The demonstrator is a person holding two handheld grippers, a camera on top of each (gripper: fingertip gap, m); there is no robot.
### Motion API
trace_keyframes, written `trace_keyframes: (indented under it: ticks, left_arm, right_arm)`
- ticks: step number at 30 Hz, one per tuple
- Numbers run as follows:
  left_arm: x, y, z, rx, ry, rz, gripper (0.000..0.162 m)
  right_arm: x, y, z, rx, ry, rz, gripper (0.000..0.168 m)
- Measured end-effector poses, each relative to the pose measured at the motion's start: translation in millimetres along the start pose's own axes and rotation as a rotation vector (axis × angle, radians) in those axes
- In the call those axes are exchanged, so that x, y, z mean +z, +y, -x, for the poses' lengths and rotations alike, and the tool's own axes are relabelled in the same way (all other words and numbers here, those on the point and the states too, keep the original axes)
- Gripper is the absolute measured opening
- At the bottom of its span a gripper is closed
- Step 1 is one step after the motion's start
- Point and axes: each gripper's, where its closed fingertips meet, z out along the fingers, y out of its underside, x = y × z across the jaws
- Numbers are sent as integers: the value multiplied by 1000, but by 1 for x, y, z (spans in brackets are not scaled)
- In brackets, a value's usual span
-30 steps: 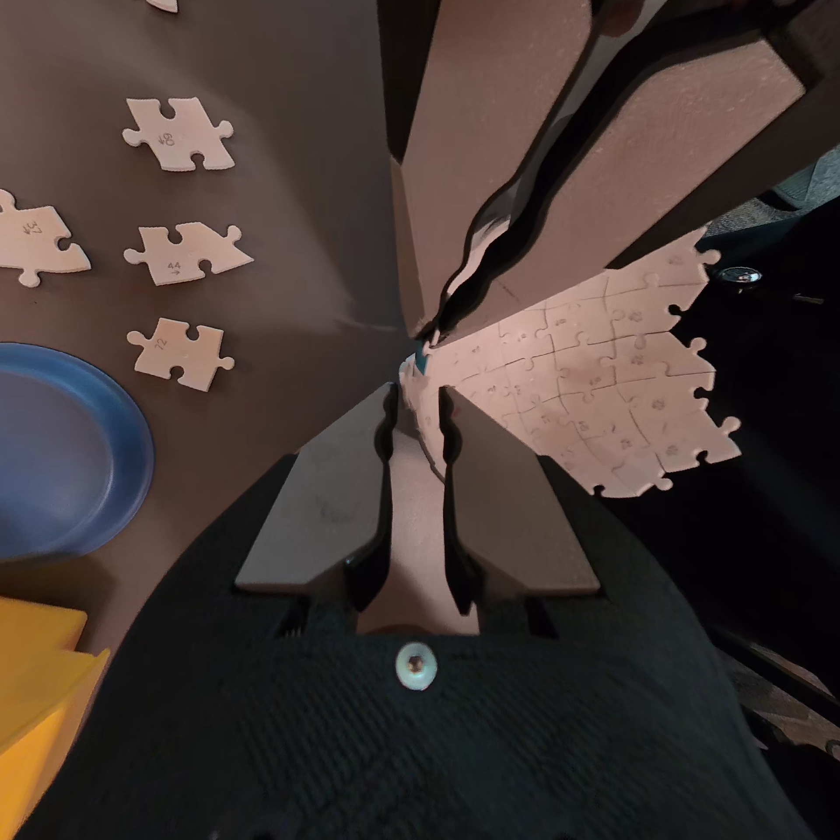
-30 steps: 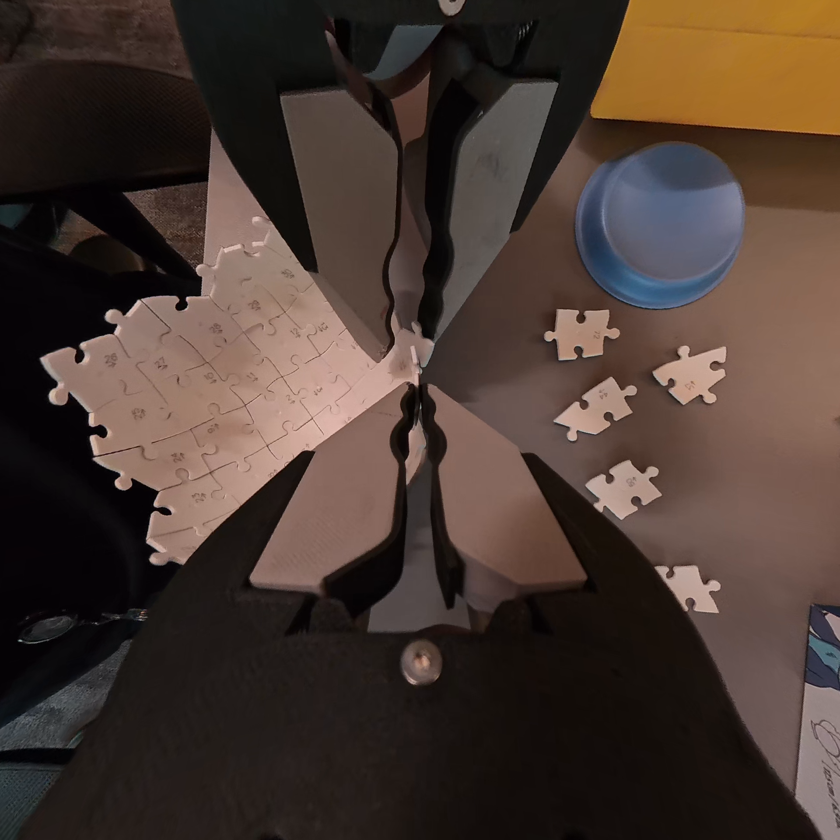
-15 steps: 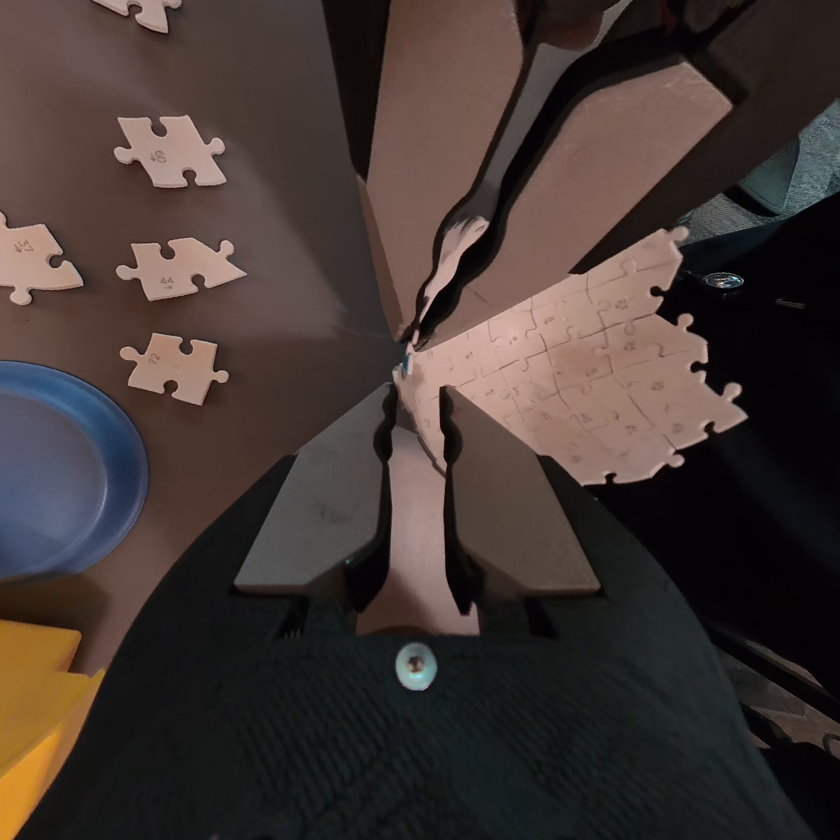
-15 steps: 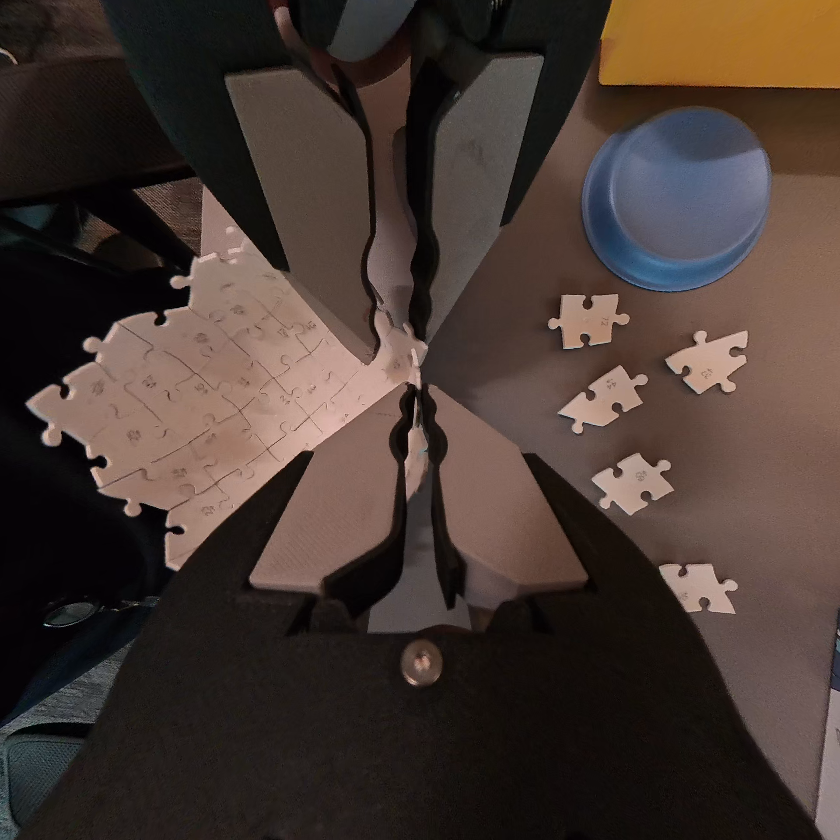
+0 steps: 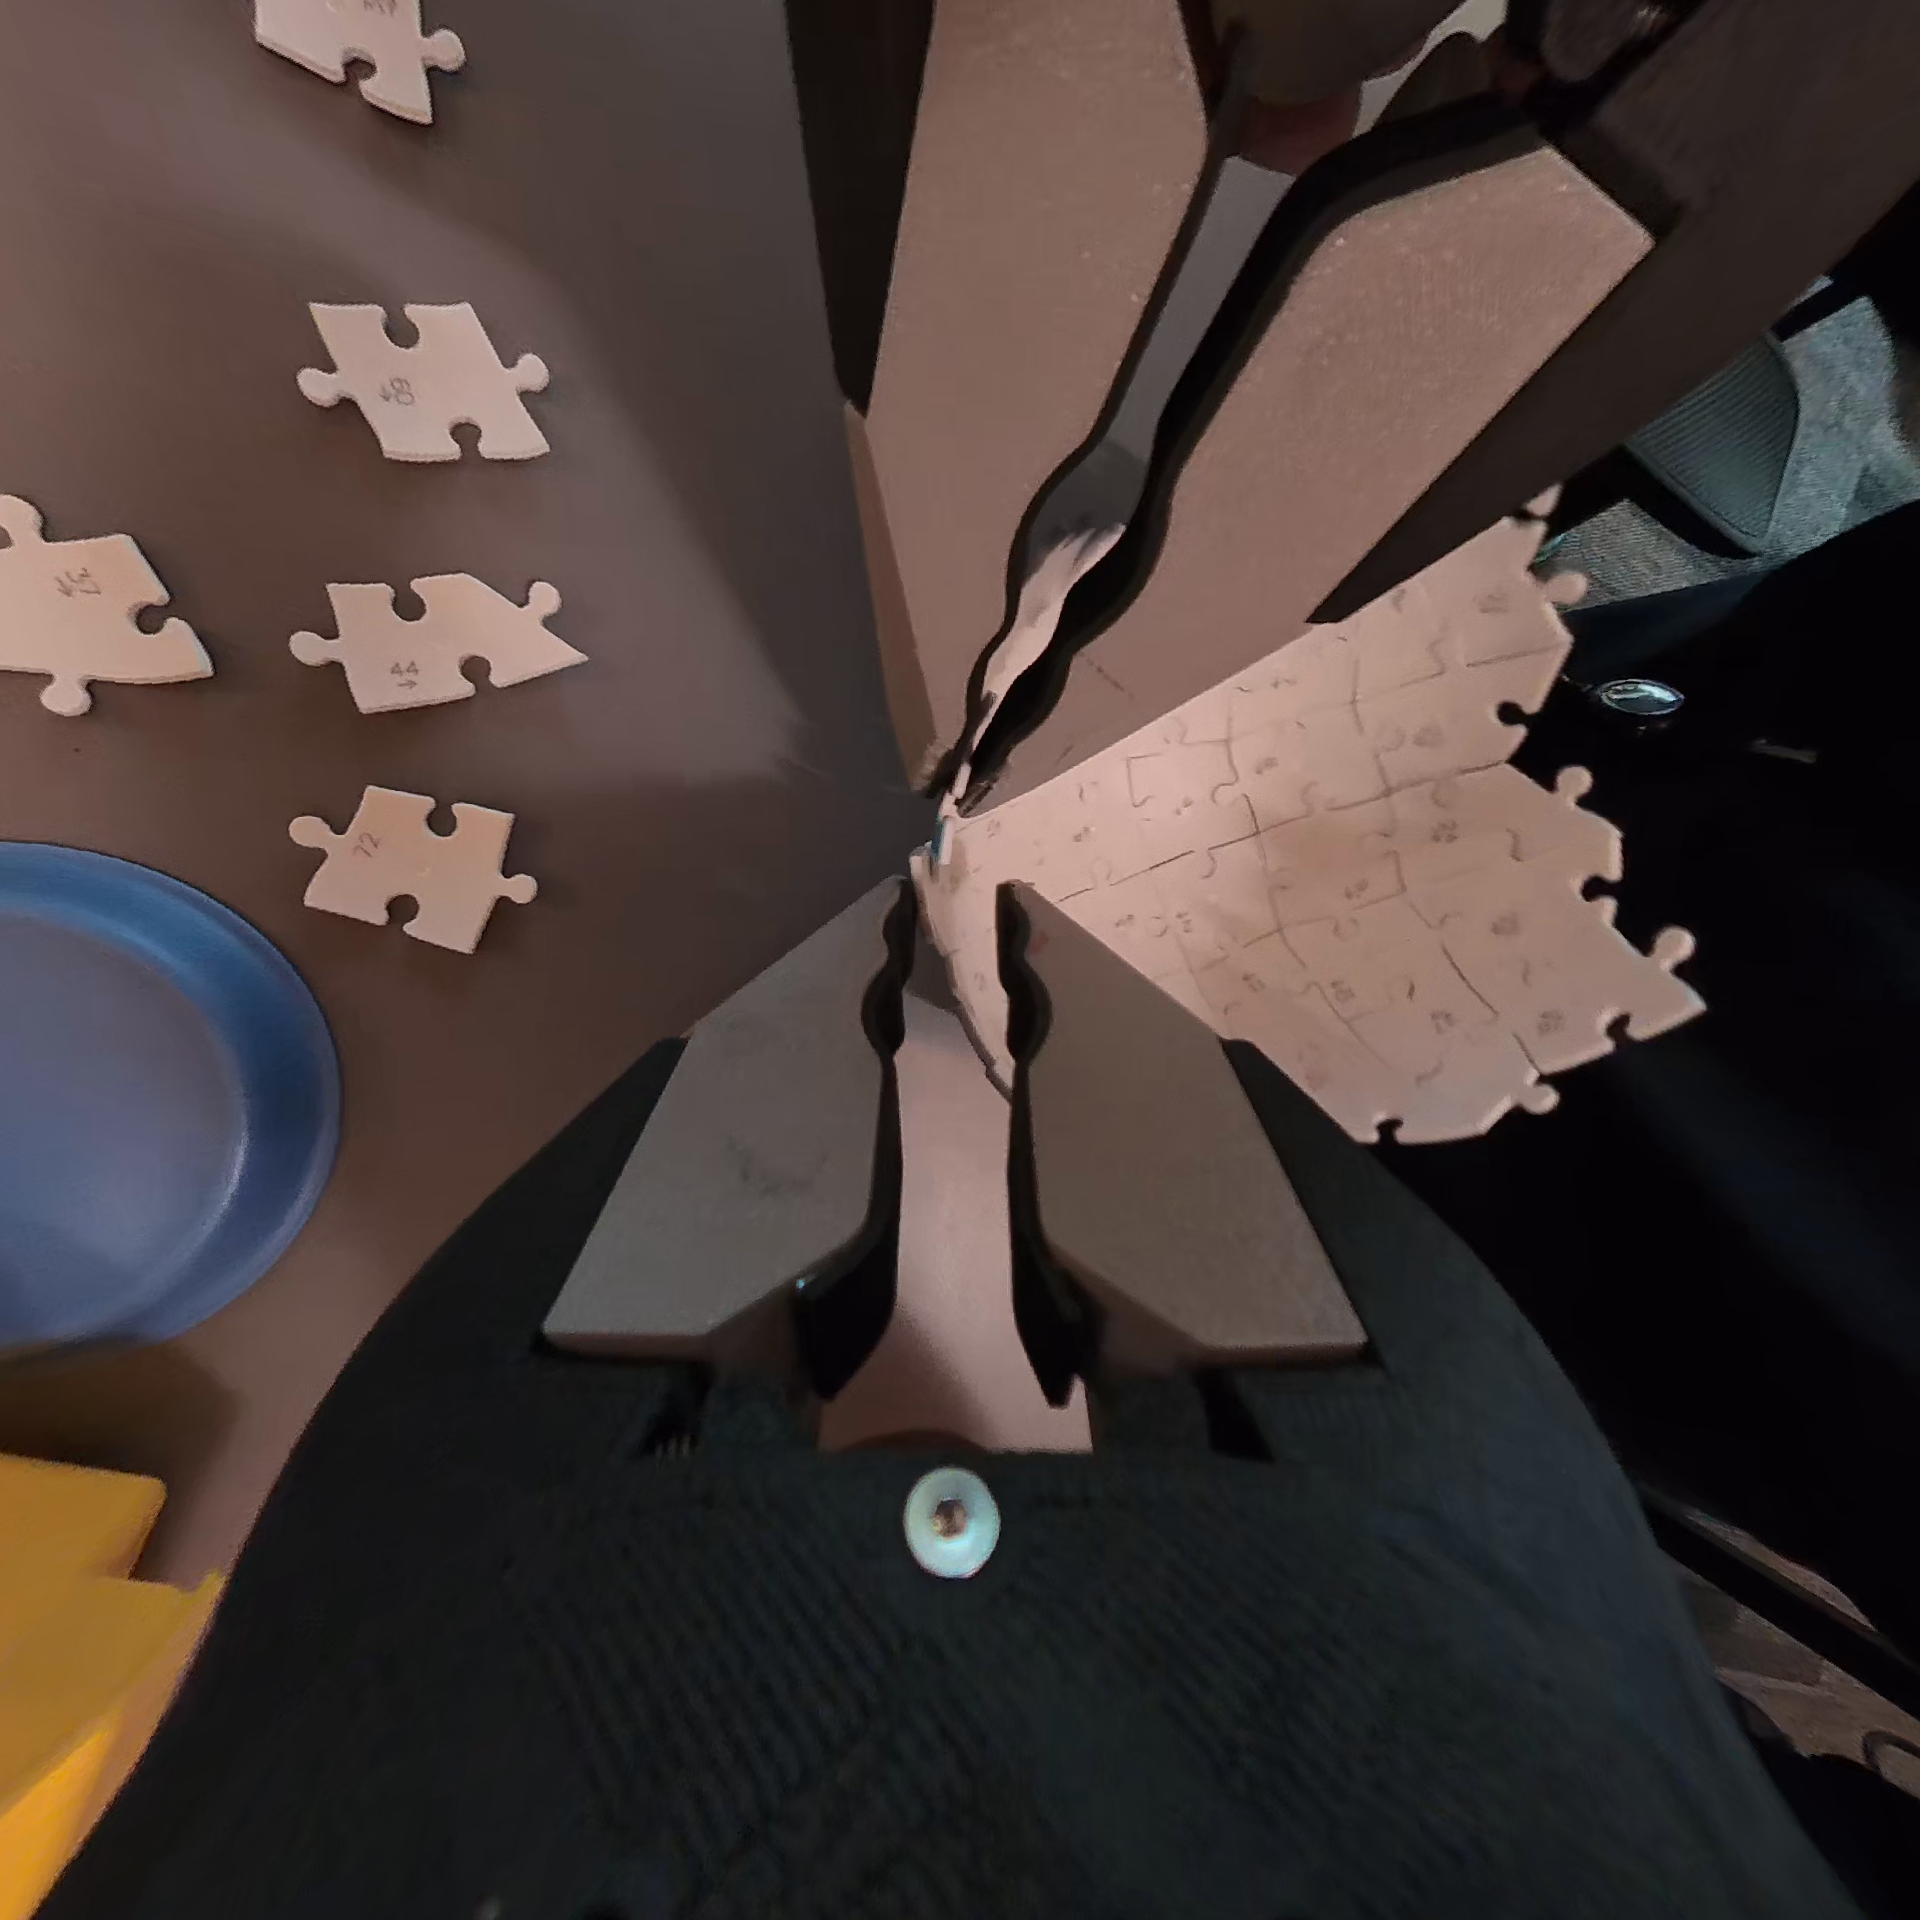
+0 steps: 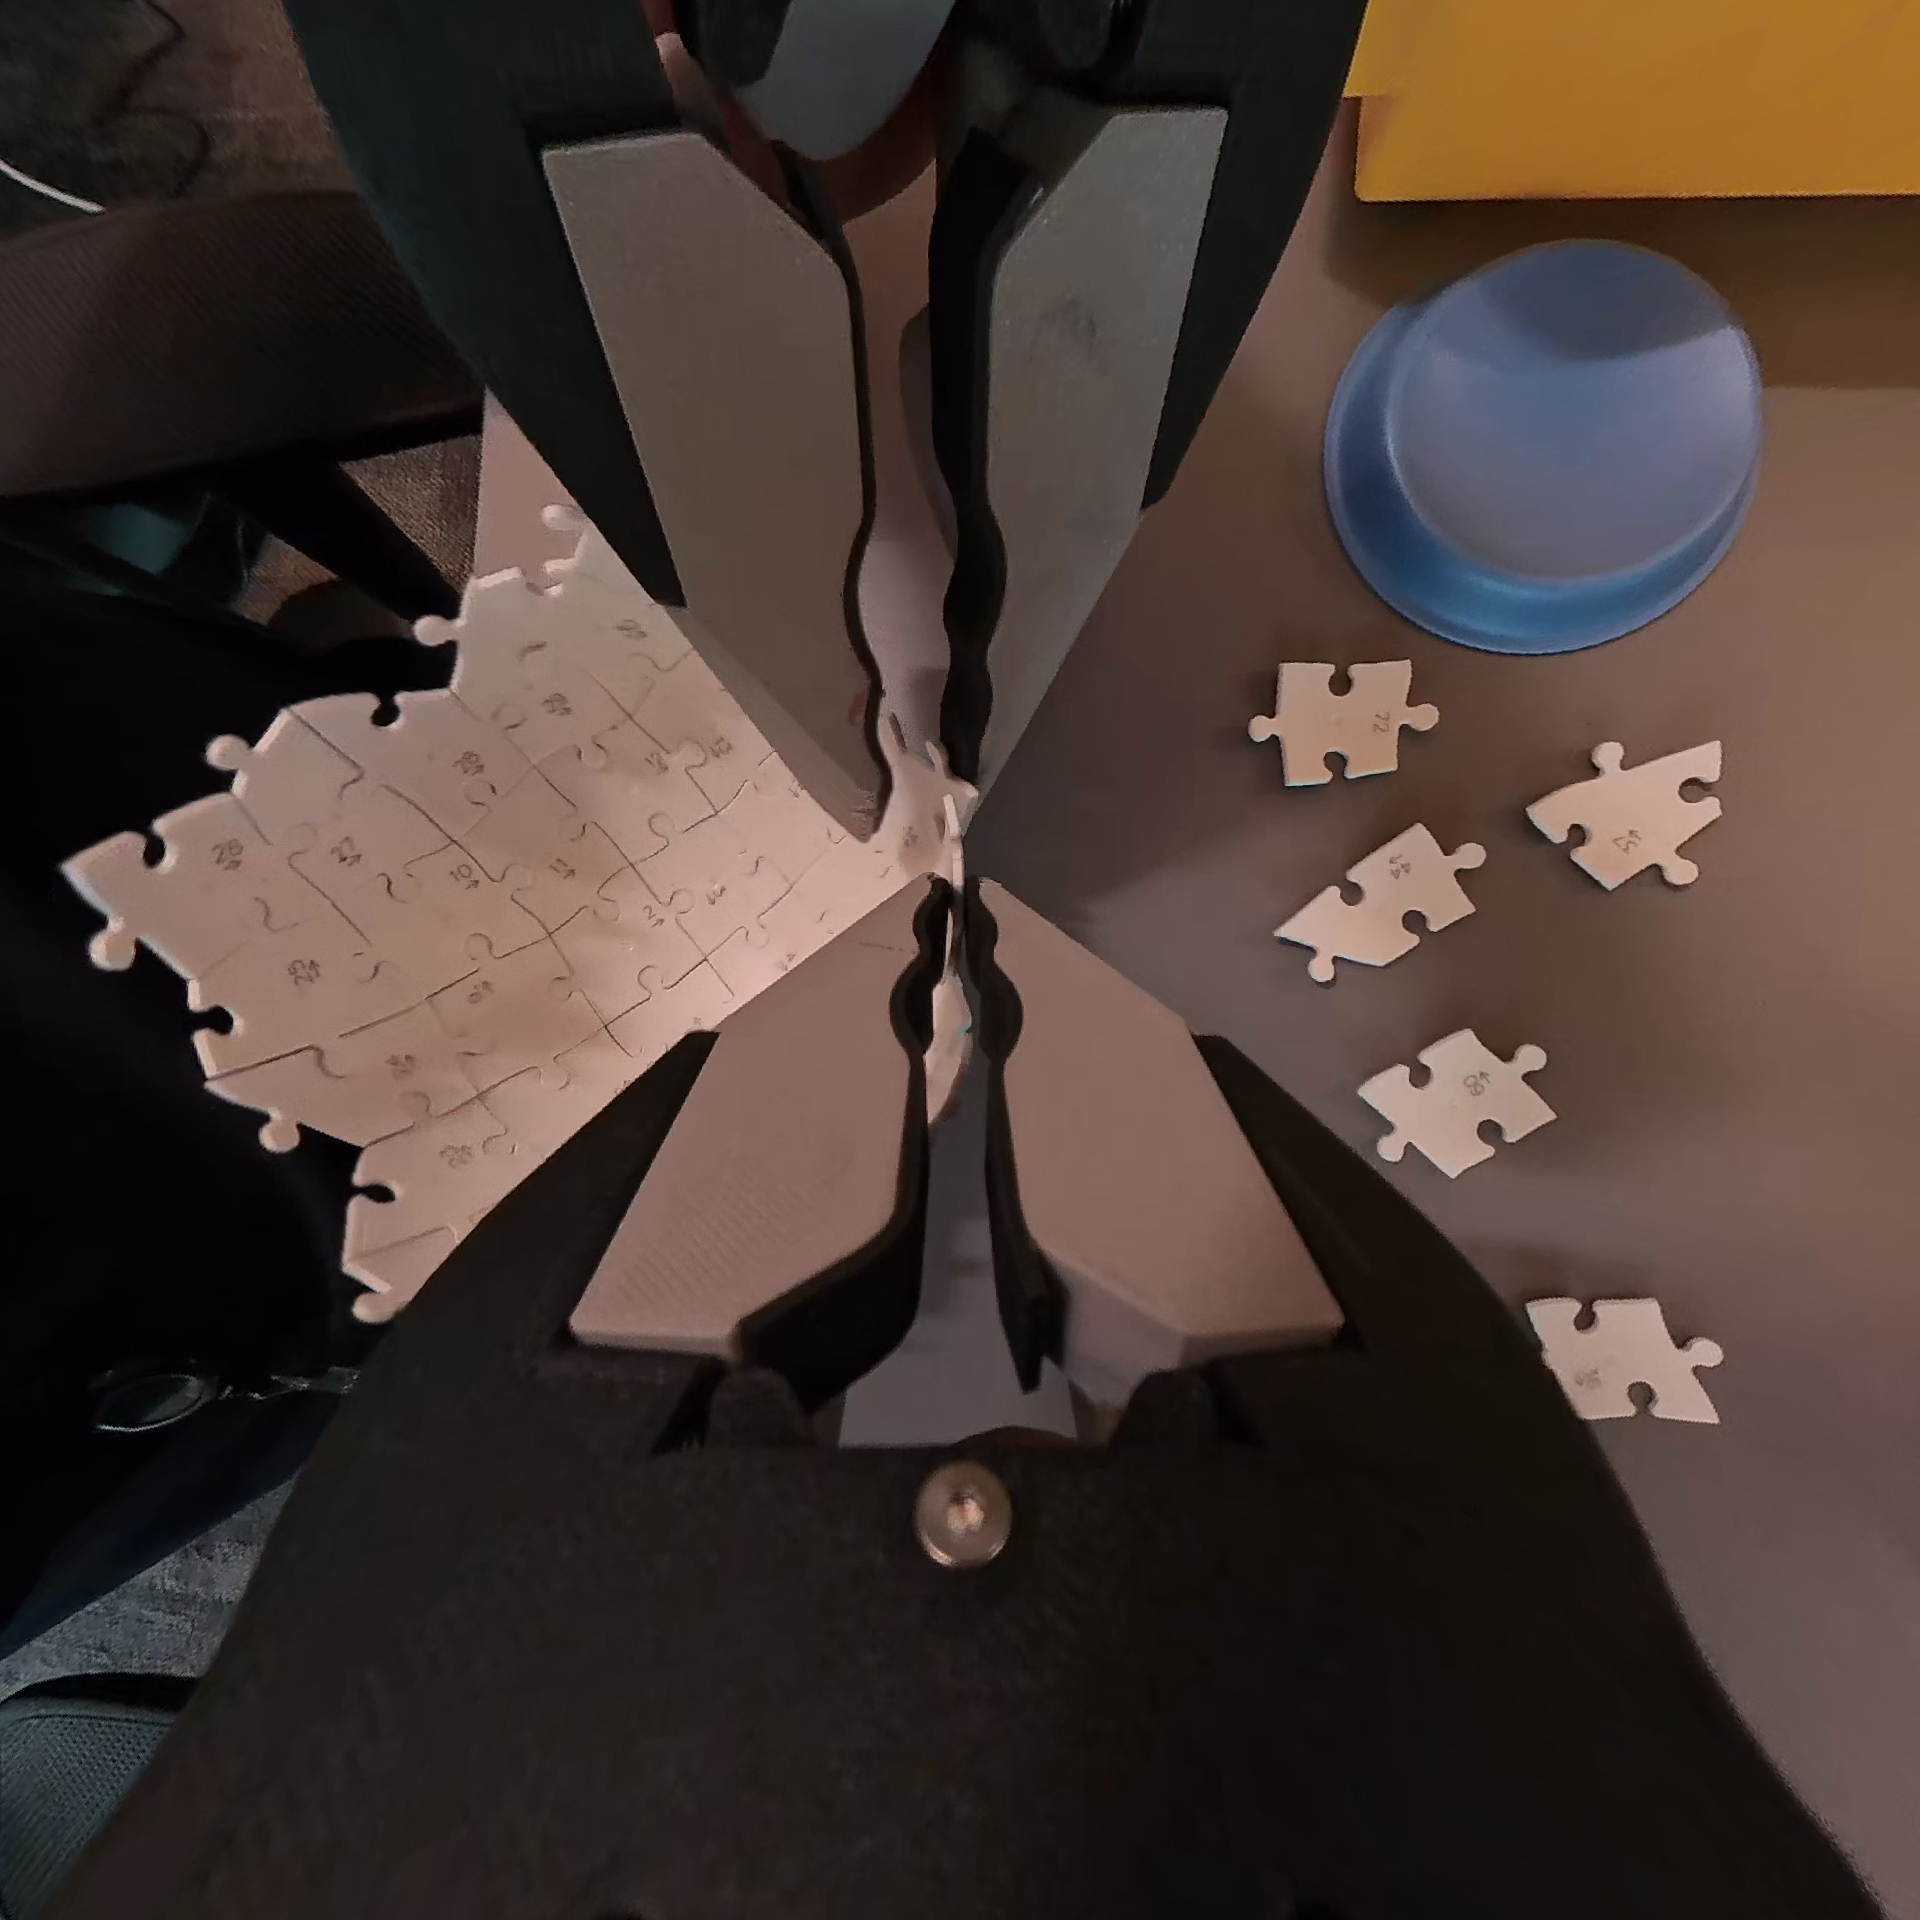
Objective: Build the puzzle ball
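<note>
A white partial puzzle ball, a curved shell of joined pieces, hangs off the table edge. My left gripper is shut on its near edge. My right gripper comes in from above, shut on a single white puzzle piece, tip to tip with the left. In the right wrist view, my right gripper holds that piece edge-on against the shell, and my left gripper faces it from the top. Several loose pieces lie on the brown table.
A blue dish sits at the left; it shows as an upturned blue bowl in the right wrist view. A yellow box stands behind it. Loose pieces lie to the right. Dark chair and floor lie beyond the table edge. Only a small space, under 4 cm, lies between the two pairs of fingers.
Both grippers stay shut and tip to tip. They have shifted a little over the table with the shell, which has turned slightly between them.
</note>
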Motion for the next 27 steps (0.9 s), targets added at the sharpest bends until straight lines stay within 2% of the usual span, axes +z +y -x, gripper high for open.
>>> trace_keyframes:
  ticks: [17, 27]
  left_arm:
    - [3, -6, 4, -98, -14, 11, 2]
    - [6, -7, 3, -107, -45, 55, 2]
  right_arm:
    - [-3, 3, -1, 42, -21, -45, 0]
    - [-3, 7, 0, 73, -44, -69, 0]
